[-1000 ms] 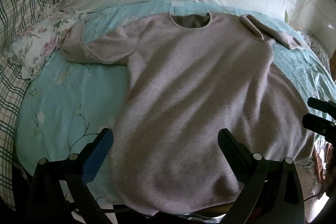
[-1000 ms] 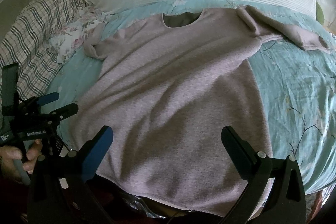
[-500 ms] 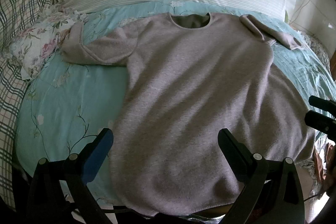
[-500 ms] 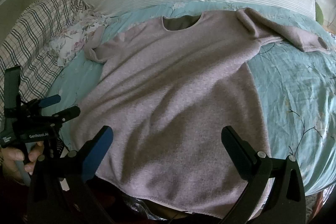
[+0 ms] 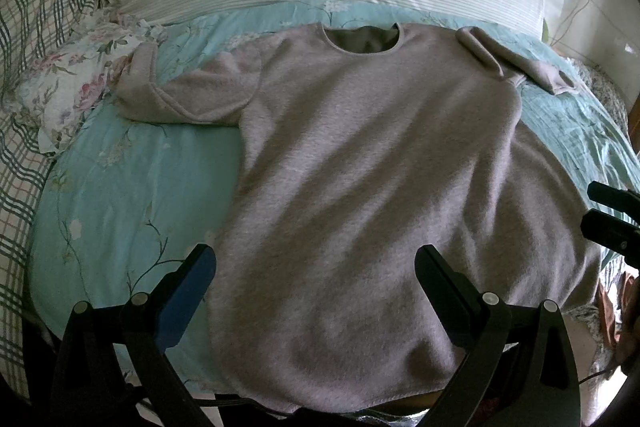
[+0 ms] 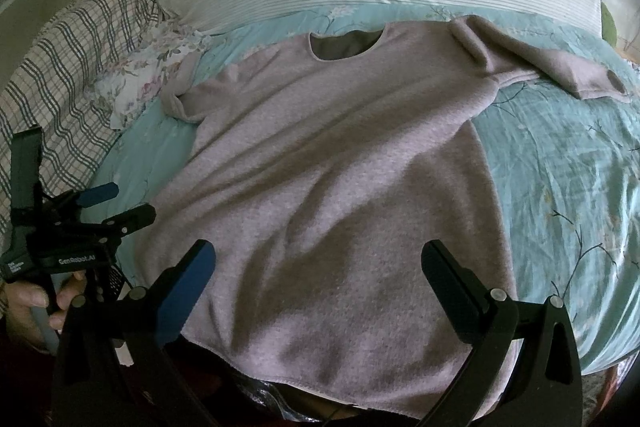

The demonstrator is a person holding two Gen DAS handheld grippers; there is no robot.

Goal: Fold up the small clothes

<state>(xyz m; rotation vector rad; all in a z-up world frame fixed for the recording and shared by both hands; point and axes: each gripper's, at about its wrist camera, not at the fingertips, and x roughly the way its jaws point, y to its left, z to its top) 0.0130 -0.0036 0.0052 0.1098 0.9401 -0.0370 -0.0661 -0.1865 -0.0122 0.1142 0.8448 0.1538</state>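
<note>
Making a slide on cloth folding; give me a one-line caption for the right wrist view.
Open right gripper above the hem of a sweater spread flat on a bed, left gripper alongside.

We can read "GenRobot.AI" in white letters on the black body of the left hand-held gripper point(image 6: 116, 203), seen from the right wrist view; smaller lettering beside it is illegible.

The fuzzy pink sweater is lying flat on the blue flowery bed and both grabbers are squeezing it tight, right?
Not quite. The fuzzy pink sweater does lie flat on the blue flowery bedsheet, but neither grabber squeezes it. The left gripper and right gripper are both open above it, as each wrist view shows.
</note>
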